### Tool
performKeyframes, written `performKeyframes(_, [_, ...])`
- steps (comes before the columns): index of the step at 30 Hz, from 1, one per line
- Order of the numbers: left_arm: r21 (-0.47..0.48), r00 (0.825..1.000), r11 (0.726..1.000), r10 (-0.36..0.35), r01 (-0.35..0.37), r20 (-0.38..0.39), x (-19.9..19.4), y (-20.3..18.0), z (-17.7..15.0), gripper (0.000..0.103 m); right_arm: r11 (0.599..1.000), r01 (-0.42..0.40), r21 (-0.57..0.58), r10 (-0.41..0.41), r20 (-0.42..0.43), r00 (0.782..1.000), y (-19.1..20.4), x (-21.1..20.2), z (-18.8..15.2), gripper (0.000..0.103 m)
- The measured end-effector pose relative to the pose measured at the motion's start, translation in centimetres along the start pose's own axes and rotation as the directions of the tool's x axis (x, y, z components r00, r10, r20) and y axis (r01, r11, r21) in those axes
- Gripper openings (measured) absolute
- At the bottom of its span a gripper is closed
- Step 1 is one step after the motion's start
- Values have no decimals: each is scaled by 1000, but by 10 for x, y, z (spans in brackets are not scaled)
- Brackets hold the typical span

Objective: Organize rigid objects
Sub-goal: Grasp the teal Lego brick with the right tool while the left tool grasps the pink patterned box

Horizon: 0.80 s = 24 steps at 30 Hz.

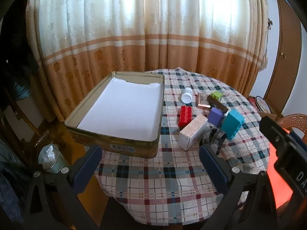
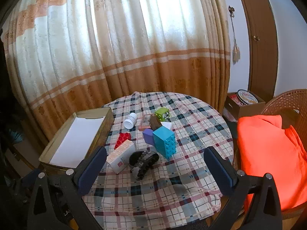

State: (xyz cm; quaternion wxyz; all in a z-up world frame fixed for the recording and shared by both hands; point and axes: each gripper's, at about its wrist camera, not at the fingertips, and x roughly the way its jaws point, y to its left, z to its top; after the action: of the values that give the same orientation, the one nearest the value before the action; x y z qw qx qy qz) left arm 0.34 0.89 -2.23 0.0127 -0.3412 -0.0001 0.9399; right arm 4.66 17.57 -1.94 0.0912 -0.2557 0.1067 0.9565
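An open metal tin point(image 1: 92, 138) point(image 2: 107, 122) lined with white paper stands on the left of a round table with a plaid cloth point(image 1: 163, 176) point(image 2: 191, 134). To its right lies a cluster: a red brick point(image 1: 185, 116) point(image 2: 123, 140), a white and pink box point(image 1: 192, 132) point(image 2: 121, 156), a purple block point(image 1: 215, 116) point(image 2: 148, 135), a teal brick point(image 1: 232, 123) point(image 2: 165, 140), a white bottle point(image 1: 186, 95) point(image 2: 130, 121), a green cube point(image 1: 216, 95) point(image 2: 162, 114) and a dark hair clip point(image 2: 143, 160). My left gripper point(image 1: 150, 164) and right gripper point(image 2: 155, 166) hang open above the table's near edge, holding nothing.
A pink flat case point(image 2: 146, 121) and a brown block point(image 2: 155, 123) lie among the cluster. Curtains hang behind the table. An orange cloth point(image 2: 268, 153) covers a wicker chair on the right, with a cardboard box point(image 2: 243, 103) behind it. A glass jar point(image 1: 50, 159) sits left, below the table.
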Motion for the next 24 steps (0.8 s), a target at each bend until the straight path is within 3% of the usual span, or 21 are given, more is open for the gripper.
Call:
performKeyframes(12, [56,999,998,15,-13,-36,32,-8,1,102,999,19,-34,-20,-45,999,-13,32,-3,102])
performKeyframes(19, [145,999,988,-48,49,-11,42,-23,6,102,998,13,-54,-16,-73,997,-32,53,-5,102])
performKeyframes(24, [133,993,986,-86,96,-75,59,-26,8,90,998,-27,-57,21,-99,995,-42,72,5,92])
